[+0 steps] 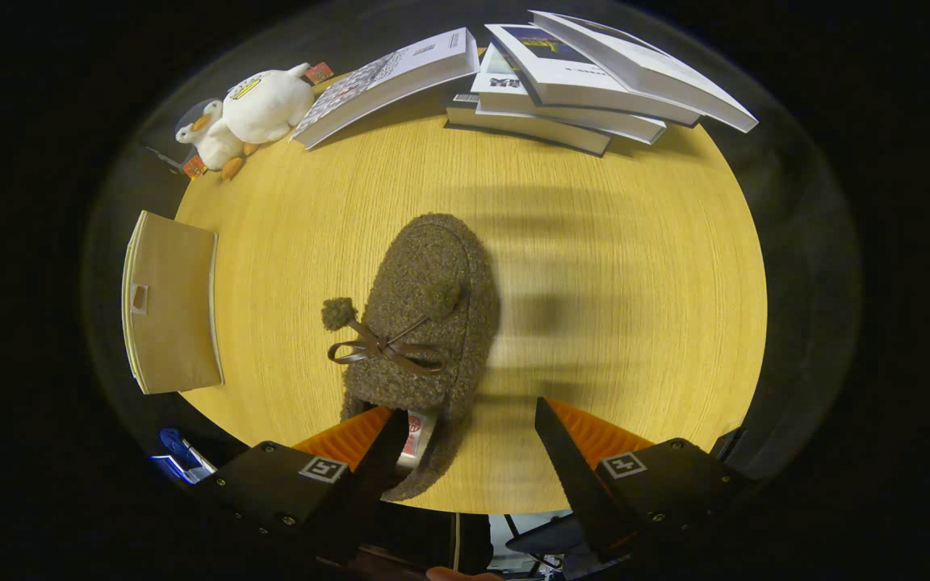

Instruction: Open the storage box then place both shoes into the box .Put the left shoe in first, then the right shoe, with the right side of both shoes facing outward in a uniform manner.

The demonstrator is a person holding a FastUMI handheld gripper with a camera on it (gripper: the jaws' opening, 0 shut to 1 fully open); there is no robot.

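A brown fuzzy shoe (425, 315) with a brown ribbon bow and pompoms lies on the round wooden table (618, 323), toe pointing away from me. Its heel opening, with a white tag inside, is at my left finger (352, 440), which overlaps the heel rim. My right finger stands apart from the shoe on bare wood to its right. My gripper (469, 411) is open, and only part of the heel lies between its fingers. A beige storage box (170, 303) with a small tab on its face sits at the table's left edge, its face shut.
A white plush duck (255, 109) sits at the table's far left. Beside it lies a thick book (388, 81), and a stack of books (578, 81) takes up the far edge. A chair base (546, 541) shows below the table's near edge.
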